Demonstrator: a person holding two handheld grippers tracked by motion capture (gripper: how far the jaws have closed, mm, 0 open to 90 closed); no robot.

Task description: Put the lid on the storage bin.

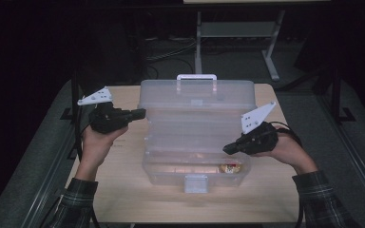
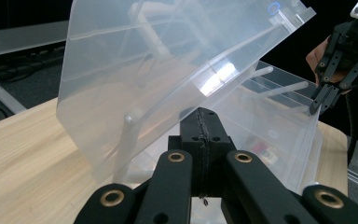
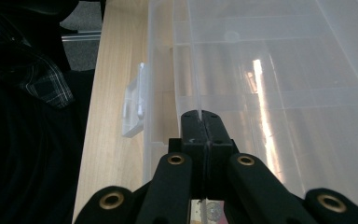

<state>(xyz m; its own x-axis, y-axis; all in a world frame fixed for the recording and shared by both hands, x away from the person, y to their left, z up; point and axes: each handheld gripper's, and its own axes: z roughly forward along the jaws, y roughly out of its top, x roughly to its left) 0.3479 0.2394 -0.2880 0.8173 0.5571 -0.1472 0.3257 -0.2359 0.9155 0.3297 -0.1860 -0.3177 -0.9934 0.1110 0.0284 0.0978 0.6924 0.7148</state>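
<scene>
A clear plastic tackle box (image 1: 197,128) is seen on a wooden table (image 1: 123,190), its lid raised. The left gripper (image 1: 140,114), jaws clenched, is pinched on the lid's left edge, while the right gripper (image 1: 228,148), also clenched, is pinched on a thin transparent wall at the box's right side. A white latch (image 3: 135,105) is seen left of the right gripper's jaws.

One clear plastic storage box (image 1: 197,137) with one white handle (image 1: 196,78) and one white front latch (image 1: 196,183) is counted on one pale wooden surface (image 1: 123,190). Two black hand-held grippers are counted, left (image 1: 140,114) and right (image 1: 228,149).
</scene>
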